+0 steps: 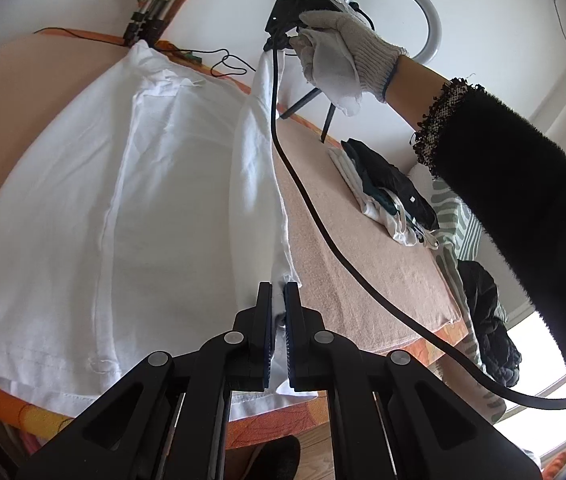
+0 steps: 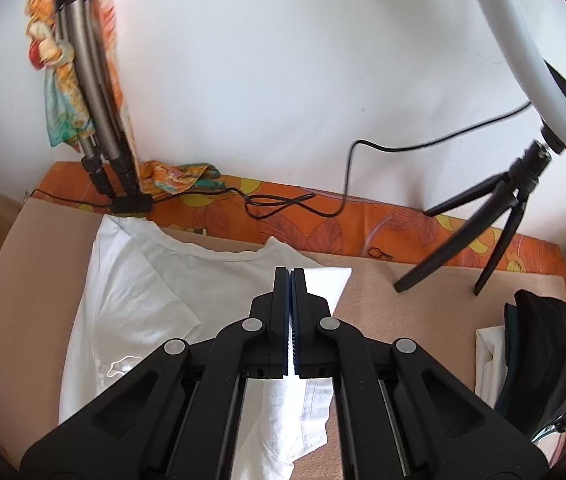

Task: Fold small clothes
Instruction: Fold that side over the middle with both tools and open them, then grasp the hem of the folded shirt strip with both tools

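White T-shirt [image 1: 131,184] lies creased, its side edge pinched in both grippers' jaws.

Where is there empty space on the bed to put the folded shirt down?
There is a bare strip of tan cover between the white T-shirt and the pile of folded clothes, in front of the ring-light tripod. The right edge is crowded by that pile; the T-shirt takes up the left.

Bright, soft daylight in both views; window [image 1: 543,364] at lower right of left wrist view blown out. White shirt [image 1: 123,200] near overexposed, folds faint. Shadows weak. Strong fisheye bending, dark vignette at corners. Ring light [image 2: 523,40] and tripod [image 2: 495,216] motion-blurred in right wrist view.
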The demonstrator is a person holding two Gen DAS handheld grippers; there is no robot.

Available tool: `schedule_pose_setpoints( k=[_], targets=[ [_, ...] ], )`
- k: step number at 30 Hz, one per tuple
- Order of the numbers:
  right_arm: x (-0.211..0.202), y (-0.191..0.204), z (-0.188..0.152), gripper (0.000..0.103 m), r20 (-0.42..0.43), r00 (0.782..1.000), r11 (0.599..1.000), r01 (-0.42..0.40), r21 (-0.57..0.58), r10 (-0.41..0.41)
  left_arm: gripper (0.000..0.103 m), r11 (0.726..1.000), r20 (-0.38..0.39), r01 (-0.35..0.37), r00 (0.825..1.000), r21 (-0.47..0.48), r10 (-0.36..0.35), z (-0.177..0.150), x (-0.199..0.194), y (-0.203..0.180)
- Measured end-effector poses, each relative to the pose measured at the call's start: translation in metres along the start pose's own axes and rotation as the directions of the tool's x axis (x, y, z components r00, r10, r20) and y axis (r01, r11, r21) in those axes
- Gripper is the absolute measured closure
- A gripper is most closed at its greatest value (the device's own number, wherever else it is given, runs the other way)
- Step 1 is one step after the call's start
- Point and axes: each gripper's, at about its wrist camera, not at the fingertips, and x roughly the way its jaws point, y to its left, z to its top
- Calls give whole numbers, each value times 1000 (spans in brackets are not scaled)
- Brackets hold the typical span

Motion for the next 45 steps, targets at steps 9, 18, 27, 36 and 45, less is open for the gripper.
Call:
schedule_pose_setpoints(
  k=[9, 18, 27, 36, 45],
  targets=[
    [36, 100, 3, 101, -46, 998, 985, 33, -168, -41, 99, 997, 17, -39, 999, -69, 40, -2, -11, 25],
    [40, 124, 10, 80, -97, 973, 973, -216, -79, 208, 69, 993, -40, -94, 995, -68, 92, -8, -17, 33],
    [-30, 69, -32, 50, -19, 965, 965, -262, -31, 261, 64, 986, 28, -148, 989, 75, 146, 1, -58, 25],
    [13, 57, -86, 51, -234, 958, 985, -169, 13, 168, 64, 995, -83, -79, 993, 56, 84, 10, -40, 40],
    [32, 78, -92, 94, -221, 951, 976, -214, 29, 215, 98, 997, -133, -60, 989, 44, 66, 0, -28, 43]
  ],
)
